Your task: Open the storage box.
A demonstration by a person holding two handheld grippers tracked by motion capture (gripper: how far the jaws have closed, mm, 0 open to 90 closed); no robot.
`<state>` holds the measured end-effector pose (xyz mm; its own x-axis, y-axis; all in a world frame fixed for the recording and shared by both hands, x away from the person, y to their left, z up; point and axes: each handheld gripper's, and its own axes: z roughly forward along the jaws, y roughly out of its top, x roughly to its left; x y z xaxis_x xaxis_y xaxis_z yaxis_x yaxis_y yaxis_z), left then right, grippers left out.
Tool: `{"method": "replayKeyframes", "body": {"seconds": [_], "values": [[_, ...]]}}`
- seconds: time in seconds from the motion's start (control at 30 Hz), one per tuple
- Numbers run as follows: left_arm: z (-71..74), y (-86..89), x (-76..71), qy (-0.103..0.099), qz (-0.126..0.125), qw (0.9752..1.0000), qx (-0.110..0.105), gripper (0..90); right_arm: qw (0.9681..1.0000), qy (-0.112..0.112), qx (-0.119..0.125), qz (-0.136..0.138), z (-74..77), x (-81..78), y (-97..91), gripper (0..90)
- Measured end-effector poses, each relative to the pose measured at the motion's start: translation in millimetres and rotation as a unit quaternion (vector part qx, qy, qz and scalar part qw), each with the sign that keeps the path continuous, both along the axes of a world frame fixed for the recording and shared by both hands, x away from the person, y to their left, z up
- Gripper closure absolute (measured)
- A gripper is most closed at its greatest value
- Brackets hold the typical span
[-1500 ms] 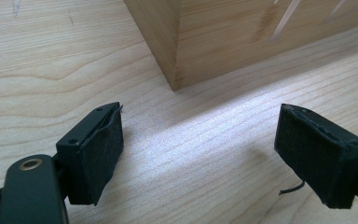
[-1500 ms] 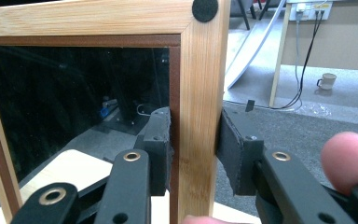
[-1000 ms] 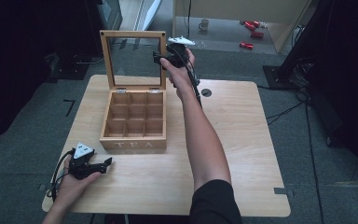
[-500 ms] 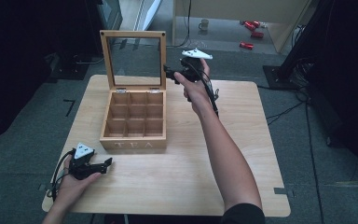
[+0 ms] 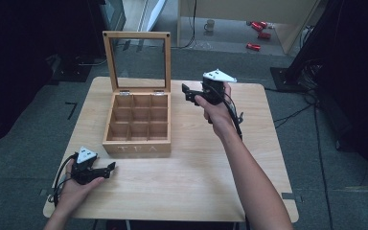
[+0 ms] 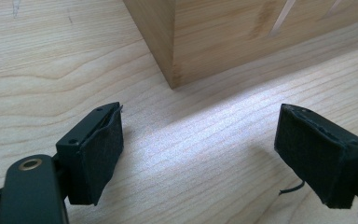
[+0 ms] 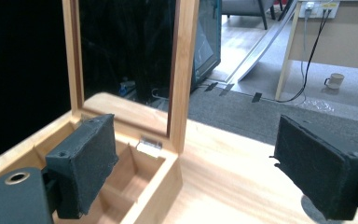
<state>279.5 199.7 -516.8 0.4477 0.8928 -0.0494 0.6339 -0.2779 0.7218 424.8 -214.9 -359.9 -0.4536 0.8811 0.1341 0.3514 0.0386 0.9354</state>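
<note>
Here, one tea box (image 5: 138, 125), lid up, nine compartments, two hand-held grippers (image 5: 190, 93) (image 5: 109, 167), jaws apart, empty.

Left gripper (image 5: 109, 167): we see a black body topped by a grey three-cornered plate, with a black cable looping behind it.
Right gripper (image 5: 186, 91): we see the same black build, a pale grey plate on top and a black cable trailing along the forearm.
Pads (image 6: 103, 149): black, felt-like and rectangular, with frayed edges.
Jaw arms: black, each with a brass-coloured ringed hole.
Arms: bare, with no sleeves.
</note>
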Motion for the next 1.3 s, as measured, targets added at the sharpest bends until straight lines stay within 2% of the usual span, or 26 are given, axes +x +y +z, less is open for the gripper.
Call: {"method": "replayKeyframes", "body": {"seconds": [0.2, 0.5, 0.8, 0.9, 1.07, 1.17, 1.3], "values": [[0.1, 0.0, 0.0, 0.0, 0.0, 1.0, 0.001, 16.0, 0.9993, 0.002, -0.036, 0.008, -14.3, -25.0, -6.7, 12.2], [0.2, -0.1, 0.0, 0.0, -0.002, 1.0, 0.005, 16.0, 0.9998, 0.003, -0.017, 0.004, -28.8, -57.6, -31.2, 11.8], [0.2, -0.6, -0.1, 0.0, -0.001, 1.0, 0.007, 16.0, 0.9997, -0.006, -0.023, -0.012, -36.8, -90.0, -62.9, 11.8], [0.0, -0.9, -0.2, 0.0, 0.0, 1.0, 0.006, 16.0, 0.9996, -0.002, -0.022, -0.018, -44.2, -101.0, -74.0, 11.8], [0.0, -1.3, -0.3, -0.001, 0.0, 1.0, 0.008, 16.1, 0.9988, 0.004, -0.036, -0.033, -58.5, -116.6, -87.6, 11.8], [0.0, -1.4, -0.3, -0.001, 0.0, 1.0, 0.008, 16.1, 0.9987, 0.012, -0.027, -0.042, -67.3, -126.2, -96.5, 11.8], [-0.1, -1.8, -0.4, -0.002, 0.0, 1.0, 0.01, 16.1, 0.9981, 0.02, -0.031, -0.051, -79.8, -138.3, -106.2, 11.8]]}}
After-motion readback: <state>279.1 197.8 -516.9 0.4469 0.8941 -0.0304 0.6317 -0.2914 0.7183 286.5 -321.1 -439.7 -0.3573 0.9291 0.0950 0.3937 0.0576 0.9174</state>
